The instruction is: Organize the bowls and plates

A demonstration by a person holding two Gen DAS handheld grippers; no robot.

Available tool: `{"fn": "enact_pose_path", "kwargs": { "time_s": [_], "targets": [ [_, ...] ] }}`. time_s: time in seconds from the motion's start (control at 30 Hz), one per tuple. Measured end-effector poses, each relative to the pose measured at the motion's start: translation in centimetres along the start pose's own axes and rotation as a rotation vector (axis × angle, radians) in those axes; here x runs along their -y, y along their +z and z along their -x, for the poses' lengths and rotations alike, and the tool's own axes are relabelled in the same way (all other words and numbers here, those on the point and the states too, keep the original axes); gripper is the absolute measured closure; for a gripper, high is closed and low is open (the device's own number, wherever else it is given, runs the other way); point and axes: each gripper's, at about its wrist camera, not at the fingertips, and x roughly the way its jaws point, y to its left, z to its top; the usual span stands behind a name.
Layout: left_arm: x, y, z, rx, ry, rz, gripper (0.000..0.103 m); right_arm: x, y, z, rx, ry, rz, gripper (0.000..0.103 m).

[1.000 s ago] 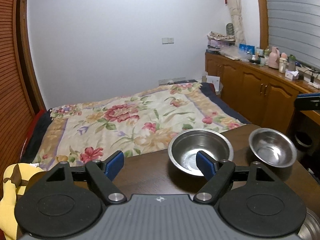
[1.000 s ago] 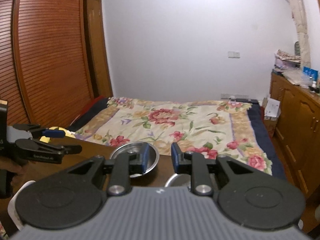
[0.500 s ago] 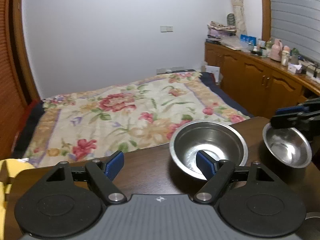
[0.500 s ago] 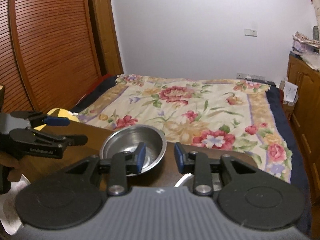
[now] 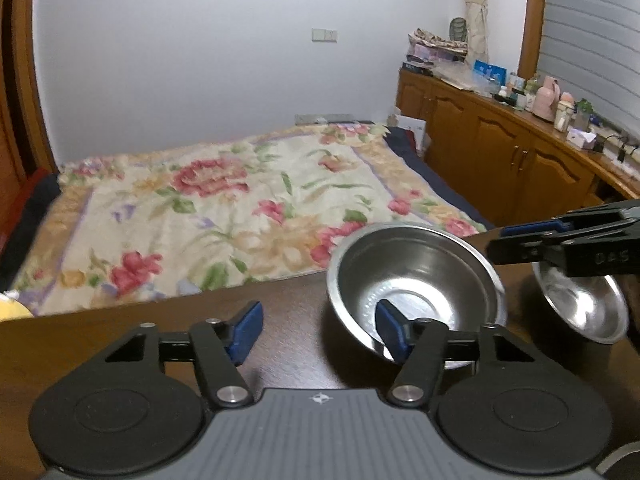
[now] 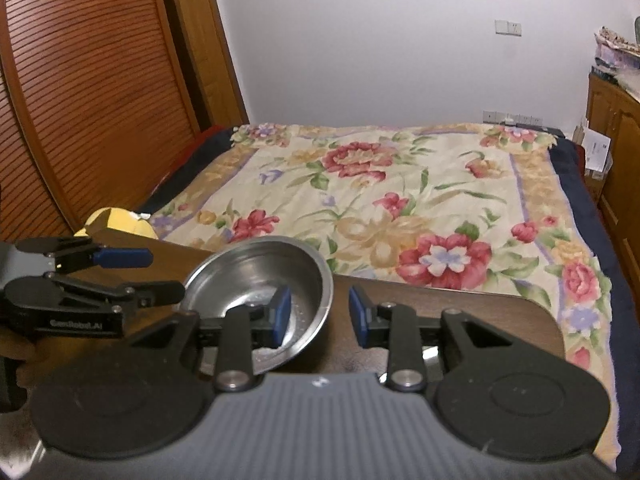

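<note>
Bowls made of shiny steel sit on the dark brown worktop (image 5: 120, 344). The big steel bowl (image 5: 416, 280) is right in front of the left gripper (image 5: 316, 324). One blue finger of that gripper pokes over the near rim into the bowl, and the other finger is out over the bare wood. Its fingers have just been closing, but they are spread apart and do not squeeze the rim.

The small steel bowl (image 5: 584, 308) sits to the right of the big one, just under the right gripper (image 6: 318, 316). In the right wrist view, the right gripper's fingers are a little way apart. One finger is in front of the big bowl and the other is over the wood. They pinch nothing.

Past the worktop is a bed with a flowery blanket (image 6: 380, 200).
</note>
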Motion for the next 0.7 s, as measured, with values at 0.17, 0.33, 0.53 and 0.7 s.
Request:
{"fn": "enact_pose_path", "kwargs": {
  "time_s": [0.17,0.33,0.53,0.7],
  "targets": [
    [0.0,-0.1,-0.2,-0.007,-0.013,0.008,0.048,-0.1,0.0,-0.6,-0.02,-0.009,0.006,0.07],
    [0.1,-0.1,-0.5,-0.015,-0.019,0.009,0.051,-0.4,0.1,-1.4,-0.049,-0.001,0.02,0.07],
    [0.3,-0.3,-0.6,-0.025,-0.04,0.008,0.057,-0.6,-0.1,-2.3,-0.084,0.022,0.013,0.07],
    [0.4,-0.5,-0.9,-0.038,-0.061,0.016,0.062,-1.1,-0.3,-2.4,-0.104,0.038,0.025,0.07]
  ]
}}
